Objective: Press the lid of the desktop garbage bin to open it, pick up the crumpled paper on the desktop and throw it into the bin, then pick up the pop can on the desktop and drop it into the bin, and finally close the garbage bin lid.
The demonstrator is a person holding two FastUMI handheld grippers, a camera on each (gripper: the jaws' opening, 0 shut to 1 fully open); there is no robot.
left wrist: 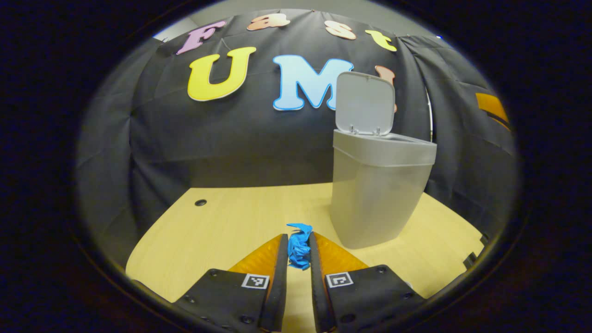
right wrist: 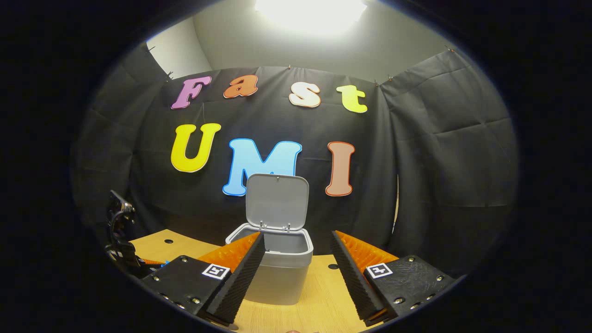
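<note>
In the left gripper view my left gripper is shut on a crumpled blue paper, held just above the wooden desktop. The grey garbage bin stands to the right of it with its lid swung up and open. In the right gripper view my right gripper is open with nothing between its fingers, and the same bin sits straight ahead, its lid upright behind the opening. The left gripper appears at the far left of that view.
The light wooden desktop has small round holes near its back edge. Black cloth walls close the booth behind and on both sides. A bright ceiling light glares above.
</note>
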